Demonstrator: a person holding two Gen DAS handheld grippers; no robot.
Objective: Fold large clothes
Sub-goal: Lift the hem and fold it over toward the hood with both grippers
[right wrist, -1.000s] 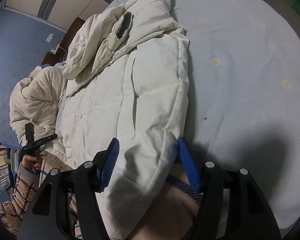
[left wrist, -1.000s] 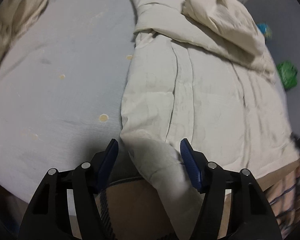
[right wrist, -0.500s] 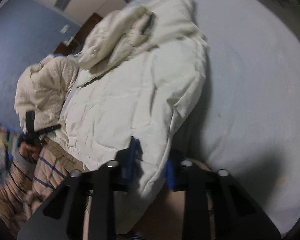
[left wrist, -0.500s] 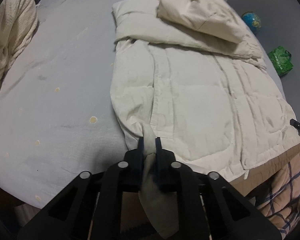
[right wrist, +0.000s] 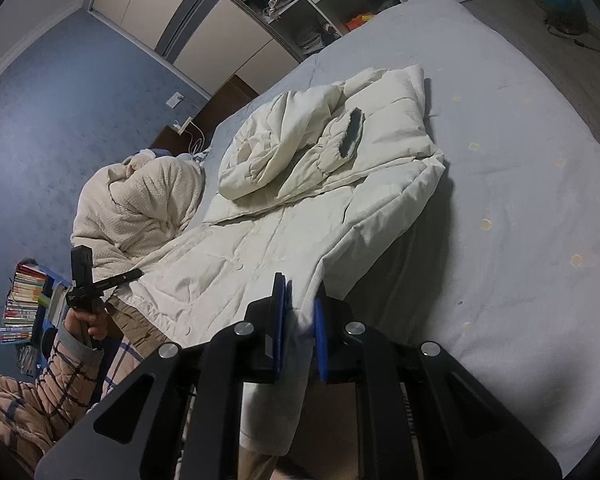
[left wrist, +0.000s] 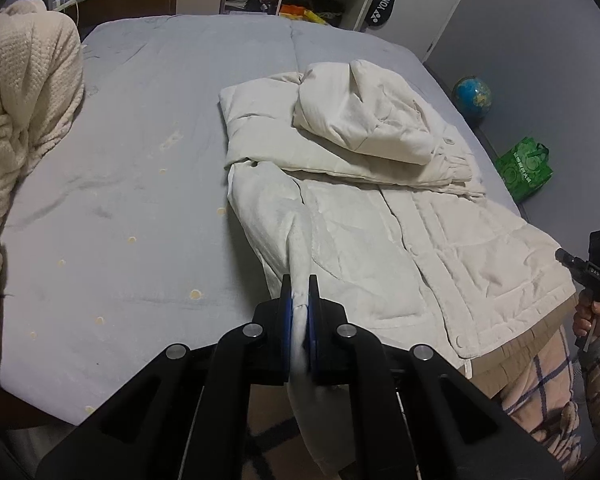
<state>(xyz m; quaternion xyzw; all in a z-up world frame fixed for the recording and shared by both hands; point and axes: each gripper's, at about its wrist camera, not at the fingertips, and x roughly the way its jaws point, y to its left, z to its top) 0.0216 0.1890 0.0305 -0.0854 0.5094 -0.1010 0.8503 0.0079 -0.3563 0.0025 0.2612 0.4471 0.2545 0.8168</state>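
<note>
A cream padded hooded jacket (left wrist: pixel 380 216) lies spread on the grey-blue bed, hood and folded sleeves at the far end; it also shows in the right wrist view (right wrist: pixel 300 208). My left gripper (left wrist: pixel 299 300) is shut on the jacket's hem at its left bottom corner, the cloth pinched between the blue pads and lifted. My right gripper (right wrist: pixel 300 312) is shut on the hem at the right bottom corner, raising that edge off the bed. The right gripper also shows at the right edge of the left wrist view (left wrist: pixel 592 268).
A cream knitted blanket (left wrist: pixel 24 128) is piled at the bed's left side. The bed sheet (left wrist: pixel 140 200) stretches left of the jacket. A globe (left wrist: pixel 472 96) and a green bag (left wrist: pixel 524 168) sit on the floor to the right. Wardrobes stand beyond the bed.
Both grippers, open around the hem a second ago, have shut on it and lifted the jacket's bottom corners up and back from the bed edge.
</note>
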